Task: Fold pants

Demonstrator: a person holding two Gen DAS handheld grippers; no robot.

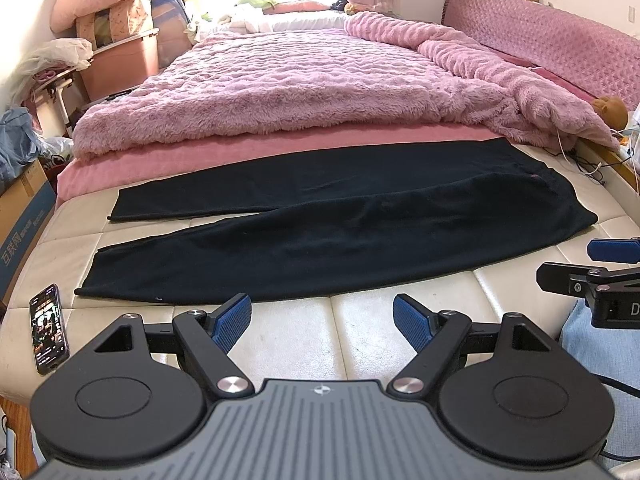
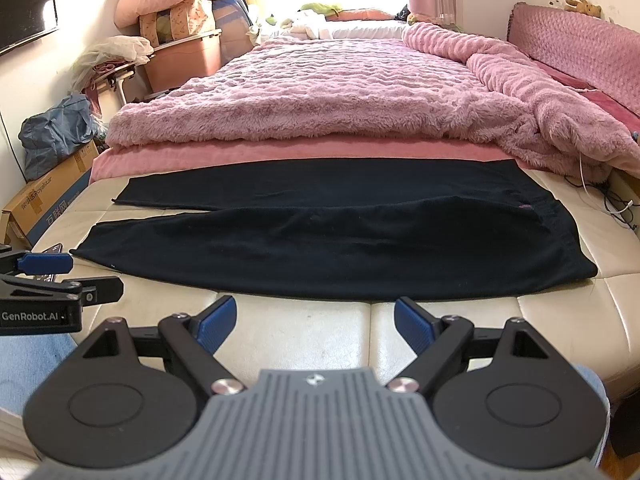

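Pants [image 1: 340,216] flat on bed [image 1: 360,320]; both hand-held grippers agape

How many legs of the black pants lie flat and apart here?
2. The far leg lies beside the pink sheet; the near leg lies before the left tool. Neither is folded.

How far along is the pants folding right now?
Done: the black pants lie spread flat on the cream bench, both legs apart, waistband to the right. In hand: nothing; the left gripper and right gripper sit near the pants' front edge with jaws open and empty. Left: every fold, starting with laying one leg over the other.
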